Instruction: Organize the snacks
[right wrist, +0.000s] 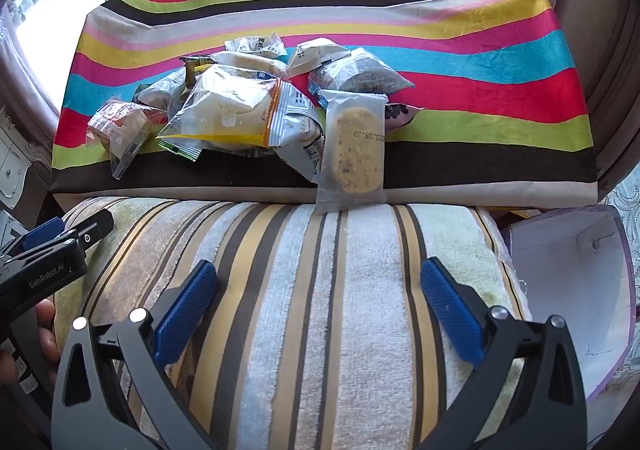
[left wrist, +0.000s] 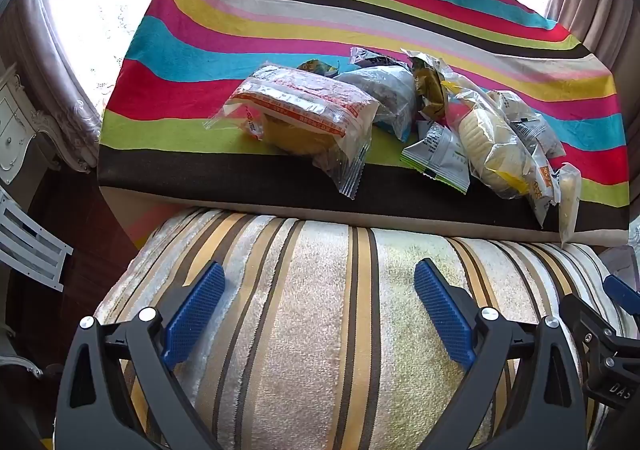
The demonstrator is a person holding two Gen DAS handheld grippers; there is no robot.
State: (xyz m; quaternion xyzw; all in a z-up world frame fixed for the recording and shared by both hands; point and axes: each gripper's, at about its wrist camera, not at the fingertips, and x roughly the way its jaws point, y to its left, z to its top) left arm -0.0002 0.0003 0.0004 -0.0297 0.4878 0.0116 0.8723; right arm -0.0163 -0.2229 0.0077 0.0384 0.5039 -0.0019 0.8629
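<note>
both grippers spread wide and empty, tilted down over a striped cushion (left wrist: 320, 330). left gripper (left wrist: 320, 314) with blue pads (left wrist: 196, 314) well apart, nothing between them. right gripper (right wrist: 320, 310) the same, pads (right wrist: 452, 314) clear of everything, only cushion pile below. left gripper's tip also seen at the left edge of the right view, held by a hand (right wrist: 44, 334).

snacks heaped on a striped cloth (left wrist: 280, 10) beyond the cushion, all out of reach of the pads. nearest the left gripper: a red-printed pack (left wrist: 300, 118) with a yellow cake inside, lying on the green and brown stripes. right of it a grey pack (left wrist: 384, 94), a green-edged sachet (left wrist: 440, 154), then a clear bag of pale crackers (left wrist: 488, 146) leaning down toward the cloth's edge.

in the right view, a frosted pouch (right wrist: 354, 150) with a speckled biscuit, lying lengthwise, its lower end hanging over the cloth's edge and touching the cushion. behind it a dark-filled pack (right wrist: 360, 76). left of it an orange-trimmed bag (right wrist: 232, 110) on top of the pile, red-printed pack at the far left.

a white box (right wrist: 568, 282) with lilac rim, open, beside the cushion at the right.
</note>
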